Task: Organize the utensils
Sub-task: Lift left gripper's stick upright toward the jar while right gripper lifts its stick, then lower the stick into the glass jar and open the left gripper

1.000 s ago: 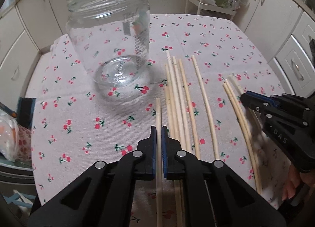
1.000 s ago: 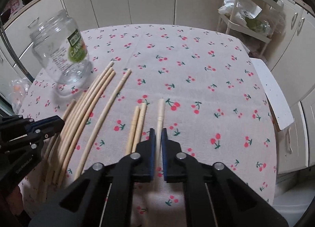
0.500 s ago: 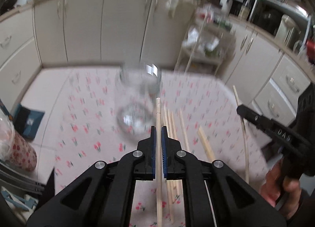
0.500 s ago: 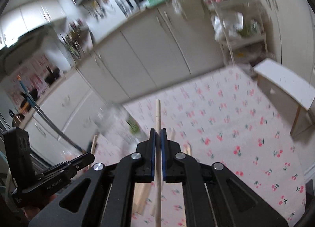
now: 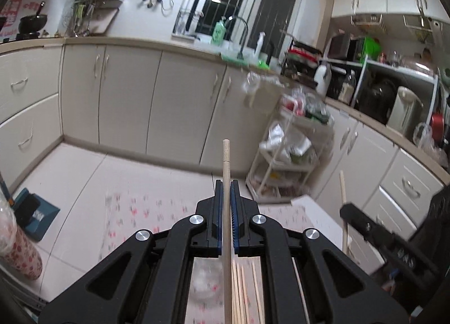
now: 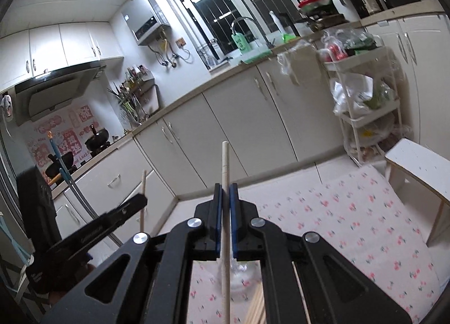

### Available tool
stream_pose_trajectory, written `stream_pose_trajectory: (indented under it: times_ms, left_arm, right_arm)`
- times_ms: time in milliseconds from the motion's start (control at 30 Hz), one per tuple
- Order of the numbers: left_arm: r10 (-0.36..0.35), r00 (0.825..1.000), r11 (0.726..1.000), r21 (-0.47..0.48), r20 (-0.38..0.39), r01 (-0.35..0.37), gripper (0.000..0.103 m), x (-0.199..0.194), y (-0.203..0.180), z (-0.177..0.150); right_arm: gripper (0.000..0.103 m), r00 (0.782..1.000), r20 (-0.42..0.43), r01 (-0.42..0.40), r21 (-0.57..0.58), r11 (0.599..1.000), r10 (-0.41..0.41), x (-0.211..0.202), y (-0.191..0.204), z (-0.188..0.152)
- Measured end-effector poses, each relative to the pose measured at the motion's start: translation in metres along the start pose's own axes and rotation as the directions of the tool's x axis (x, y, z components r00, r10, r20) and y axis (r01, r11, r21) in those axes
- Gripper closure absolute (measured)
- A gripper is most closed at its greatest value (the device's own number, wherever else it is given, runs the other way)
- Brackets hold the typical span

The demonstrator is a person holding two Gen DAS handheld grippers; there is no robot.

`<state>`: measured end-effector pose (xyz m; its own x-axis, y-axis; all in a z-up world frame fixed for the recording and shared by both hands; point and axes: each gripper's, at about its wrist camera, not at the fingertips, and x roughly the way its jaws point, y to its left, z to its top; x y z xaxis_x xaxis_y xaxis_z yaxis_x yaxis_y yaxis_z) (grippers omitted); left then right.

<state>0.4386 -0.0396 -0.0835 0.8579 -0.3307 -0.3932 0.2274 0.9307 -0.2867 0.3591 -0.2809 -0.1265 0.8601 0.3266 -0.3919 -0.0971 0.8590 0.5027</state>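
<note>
Left gripper [image 5: 225,183]: clamped on one chopstick [image 5: 225,172].
Right gripper [image 6: 225,187]: clamped on another chopstick [image 6: 225,166].
Spare chopsticks [image 5: 242,293]: flat on cherry-print tablecloth [image 6: 351,211].

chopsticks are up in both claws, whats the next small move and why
Probably tip the left claw down so its chopstick aims at the glass jar below. Each claw is shut on one stick, raised off the table, pointing out at the cabinets; the right claw can follow.
</note>
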Motion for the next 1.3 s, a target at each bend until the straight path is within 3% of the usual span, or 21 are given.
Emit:
stream_pose_trajectory:
  times_ms: [267,533,733,967,1300]
  left_arm:
    - [0.012,0.997,0.999,-0.030,0.075,-0.010,0.098,0.046,0.006,0.040]
    - [0.035,0.992,0.997,-0.066,0.124,-0.027,0.098,0.084,0.016,0.051]
    - [0.076,0.986,0.997,-0.022,0.149,-0.074,0.098,0.105,0.014,0.040]
    - [0.098,0.989,0.995,-0.019,0.115,-0.097,0.098,0.123,0.024,0.012]
    - [0.103,0.993,0.993,0.058,0.054,-0.106,0.098,0.106,0.016,-0.029]
  right_arm:
    - [0.097,0.999,0.035,-0.014,0.010,1.000,0.014,0.023,-0.004,0.016]
    - [0.097,0.999,0.035,-0.011,0.031,0.999,0.010,0.043,-0.015,0.017]
    - [0.097,1.000,0.027,-0.001,0.046,0.999,0.000,0.056,-0.021,0.012]
    - [0.097,1.000,0.004,0.002,0.059,0.998,-0.003,0.071,-0.026,0.003]
    - [0.097,1.000,0.003,0.001,0.067,0.998,-0.002,0.069,-0.024,0.003]
